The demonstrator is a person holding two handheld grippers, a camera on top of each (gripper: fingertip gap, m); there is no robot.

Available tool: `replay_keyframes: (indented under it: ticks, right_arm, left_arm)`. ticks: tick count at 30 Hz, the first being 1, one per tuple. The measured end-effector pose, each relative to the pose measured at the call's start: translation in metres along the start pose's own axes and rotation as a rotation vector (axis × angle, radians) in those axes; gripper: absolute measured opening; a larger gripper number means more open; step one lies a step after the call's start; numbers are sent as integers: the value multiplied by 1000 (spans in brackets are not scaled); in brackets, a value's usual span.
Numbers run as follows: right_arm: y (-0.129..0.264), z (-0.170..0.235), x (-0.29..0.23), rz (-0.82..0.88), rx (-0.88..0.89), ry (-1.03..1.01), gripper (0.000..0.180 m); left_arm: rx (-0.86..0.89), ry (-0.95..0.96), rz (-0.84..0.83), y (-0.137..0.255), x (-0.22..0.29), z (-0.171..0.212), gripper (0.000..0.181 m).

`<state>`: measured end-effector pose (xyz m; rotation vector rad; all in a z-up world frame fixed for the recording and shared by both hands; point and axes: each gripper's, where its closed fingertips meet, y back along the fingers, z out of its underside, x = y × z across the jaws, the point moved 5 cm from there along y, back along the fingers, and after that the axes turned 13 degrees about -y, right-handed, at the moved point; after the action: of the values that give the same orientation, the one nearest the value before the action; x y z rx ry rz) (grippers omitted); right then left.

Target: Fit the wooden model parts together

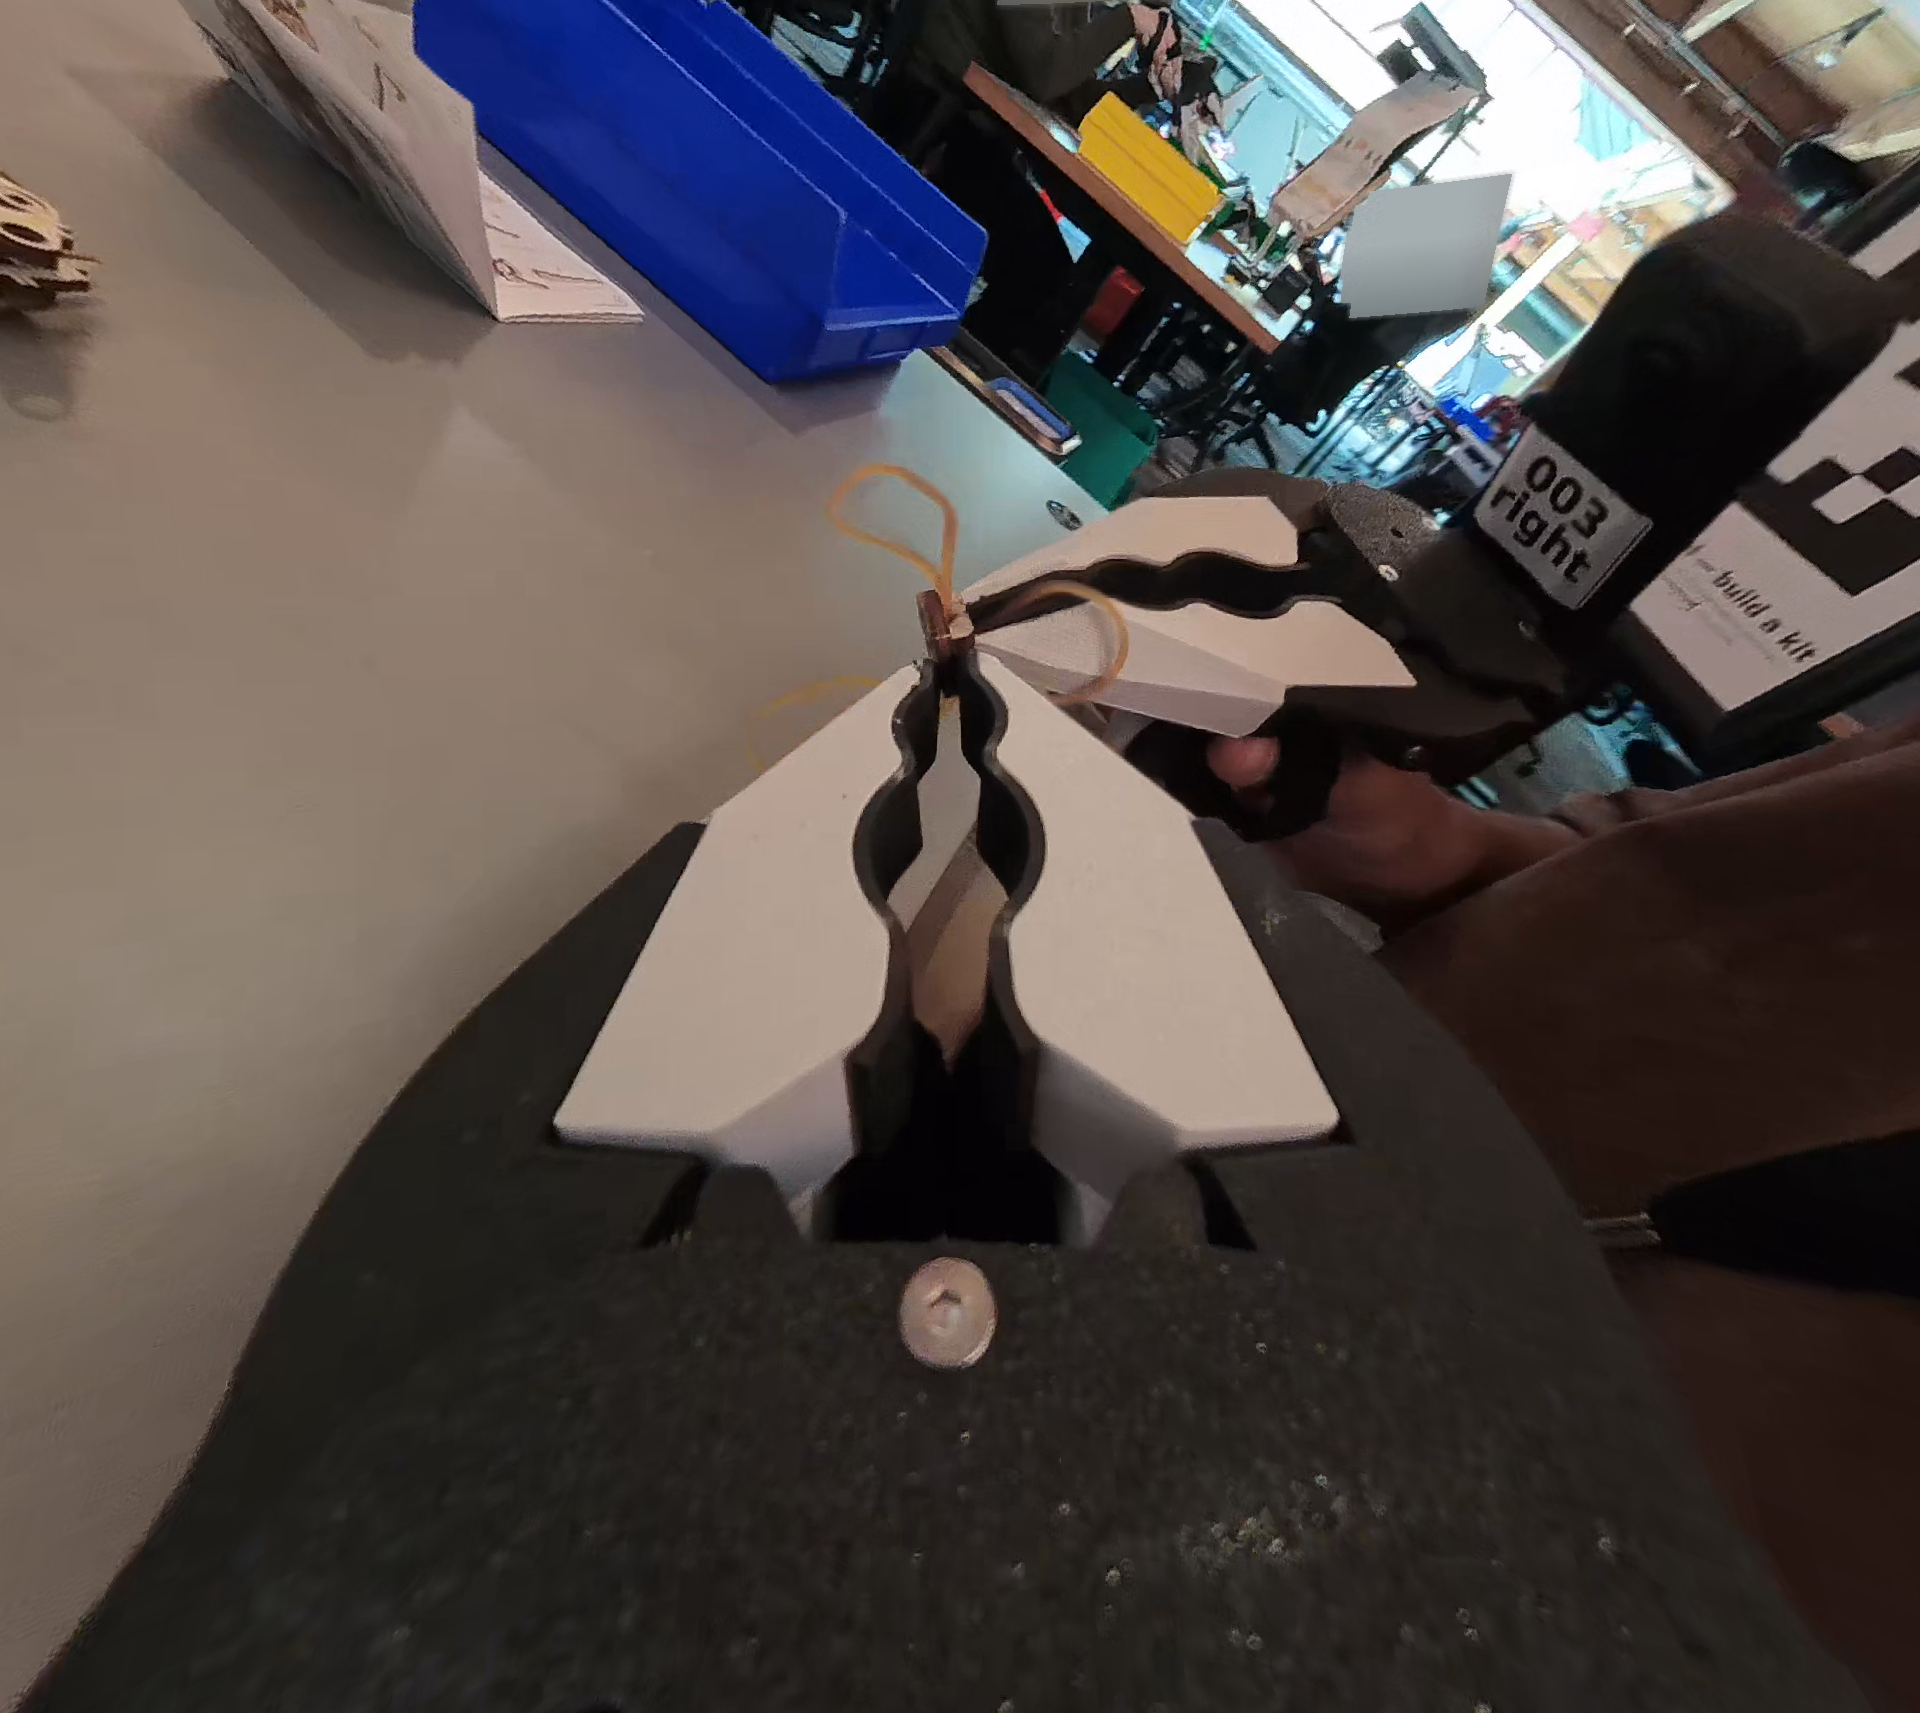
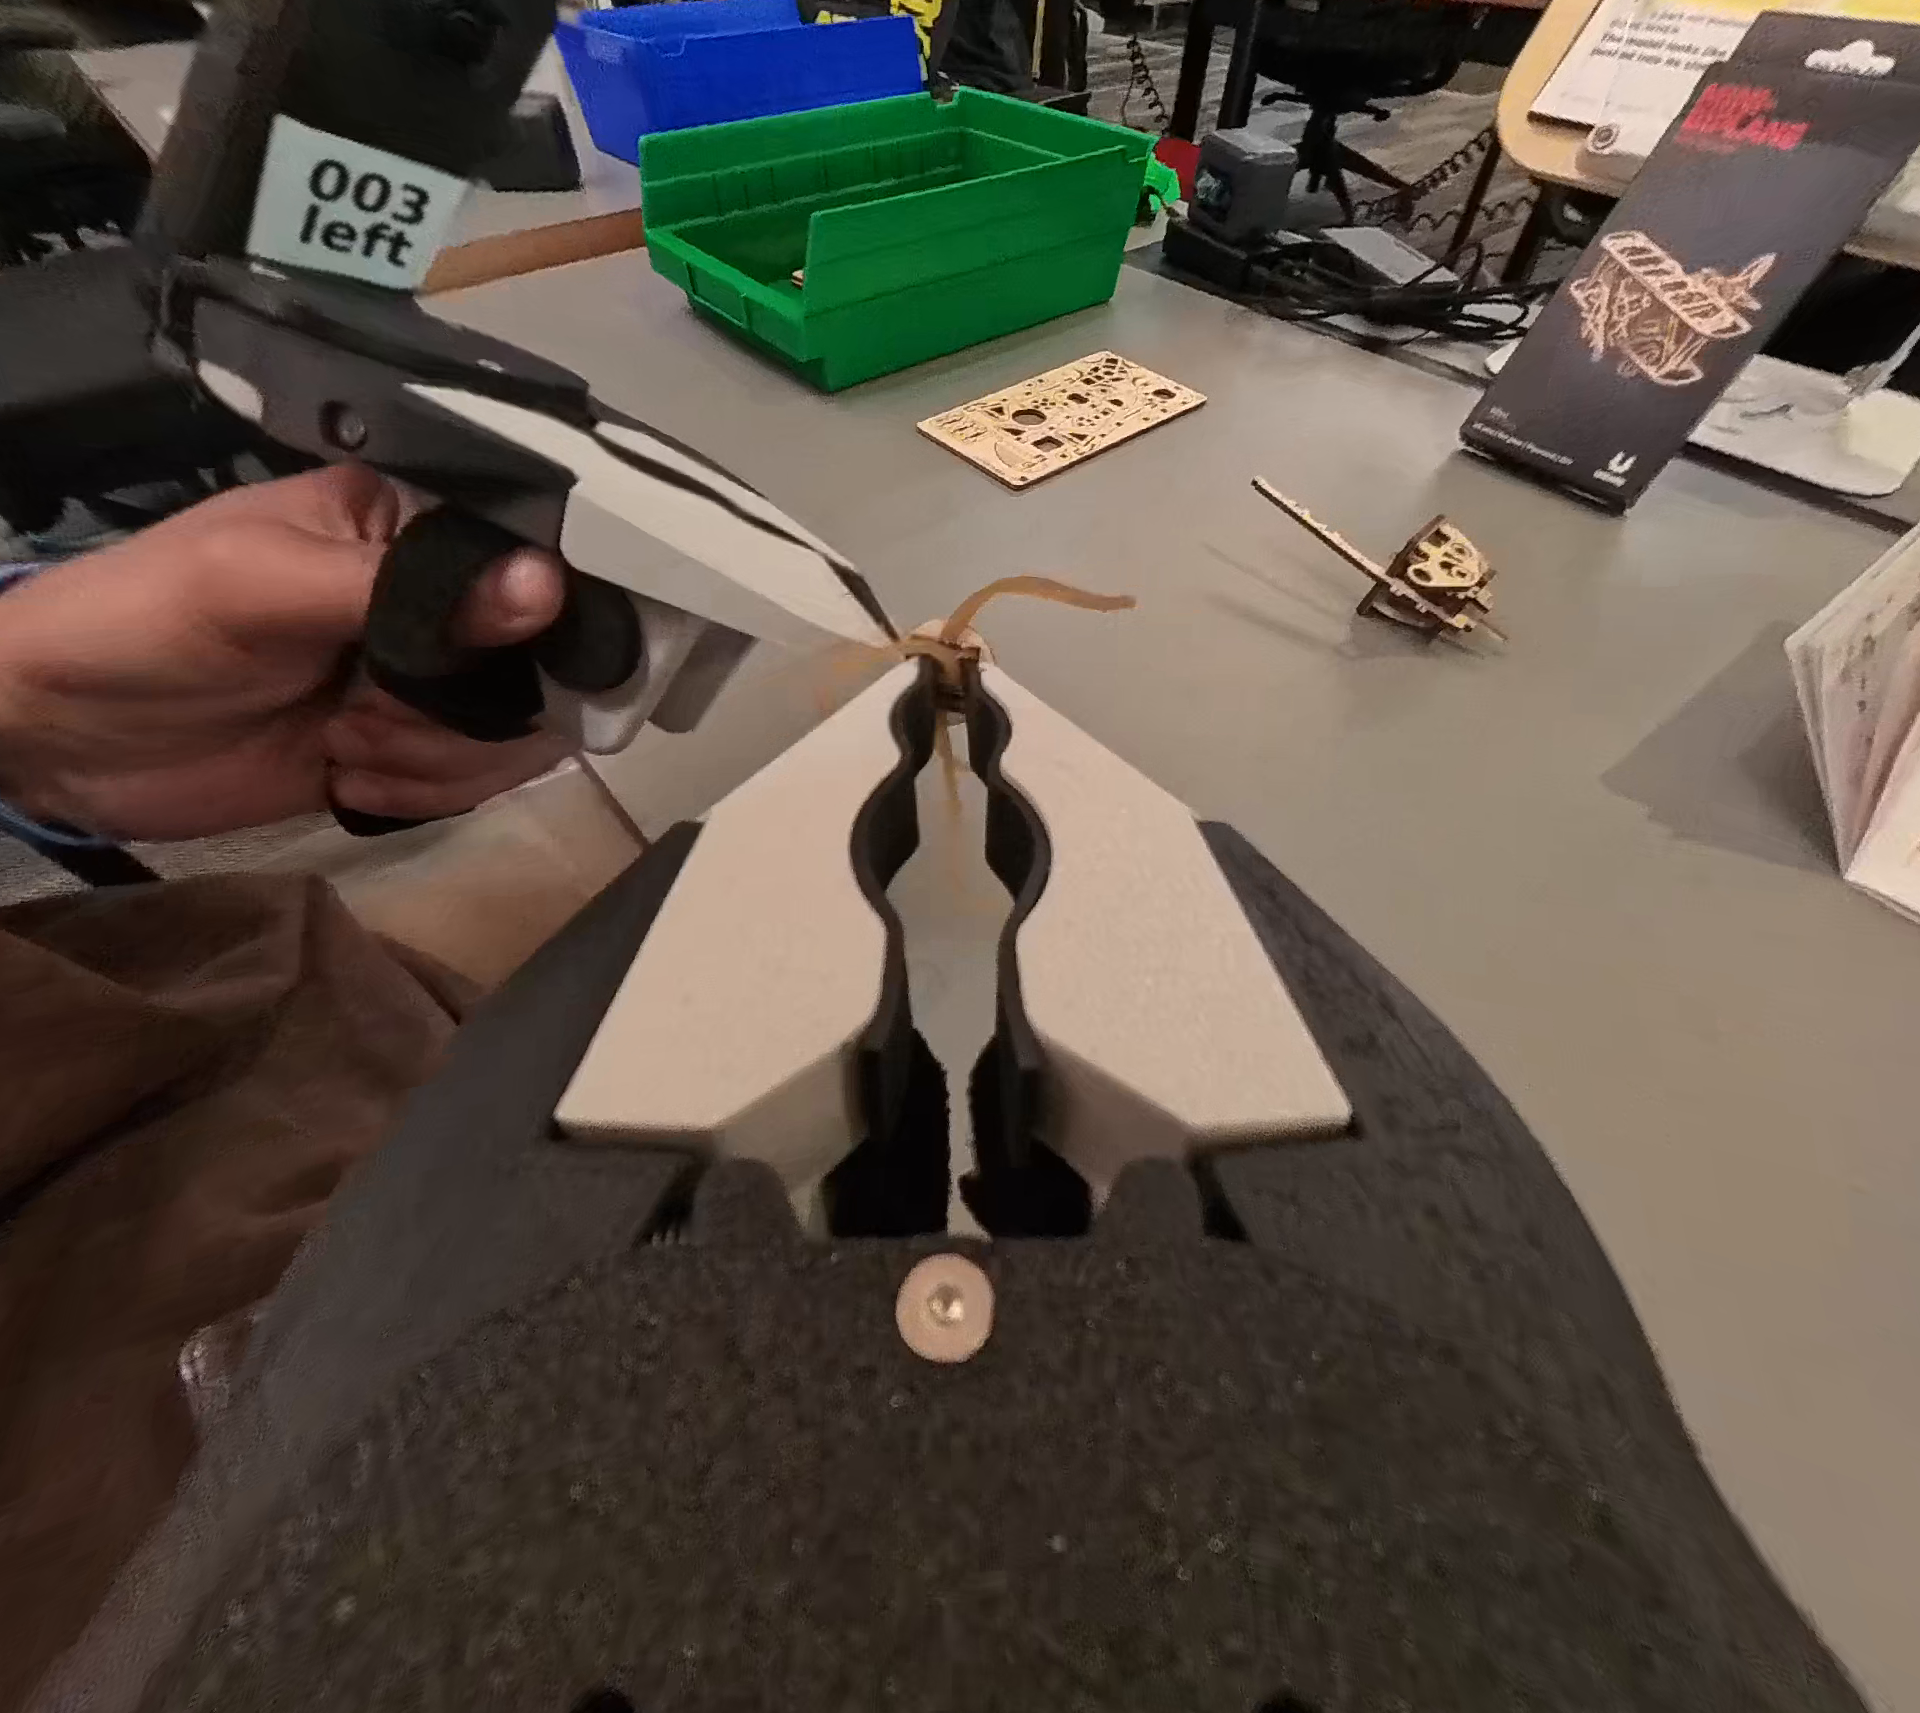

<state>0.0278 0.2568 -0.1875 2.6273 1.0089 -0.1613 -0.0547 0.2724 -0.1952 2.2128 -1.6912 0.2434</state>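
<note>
A small wooden part (image 2: pixel 943 657) with a thin yellow rubber band (image 2: pixel 1049 596) looped through it is held in the air above the grey table (image 2: pixel 1351 832). My right gripper (image 2: pixel 940 678) is shut on the wooden part. My left gripper (image 1: pixel 938 676) meets it tip to tip, shut on the rubber band (image 1: pixel 894 520) right beside the part (image 1: pixel 943 624). The left gripper comes in from the left in the right wrist view (image 2: pixel 883 624). The right gripper comes in from the right in the left wrist view (image 1: pixel 968 614). A partly built wooden model (image 2: pixel 1429 577) lies on the table to the right.
A wooden parts sheet (image 2: pixel 1060 416) lies in front of a green bin (image 2: pixel 894 240), with a blue bin (image 1: pixel 665 136) nearby. A black package card (image 2: pixel 1683 261) stands at the right. An open instruction booklet (image 1: pixel 343 94) stands on the table. People sit at desks behind. Both grippers' tips are close together, under 4 cm apart. Left tips and right tips are each some 25 cm from the partly built wooden model (image 2: pixel 1429 577).
</note>
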Motion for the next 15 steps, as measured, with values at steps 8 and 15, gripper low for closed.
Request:
replay_keyframes:
  ticks: [8,15]
  right_arm:
    - [1,1,0,12,1,-60,4]
    - [3,-2,0,32,15,-16,1]
  left_arm:
    - [11,-53,-80,-1,5,0,1]
    - [25,-73,-77,-3,8,-3,1]
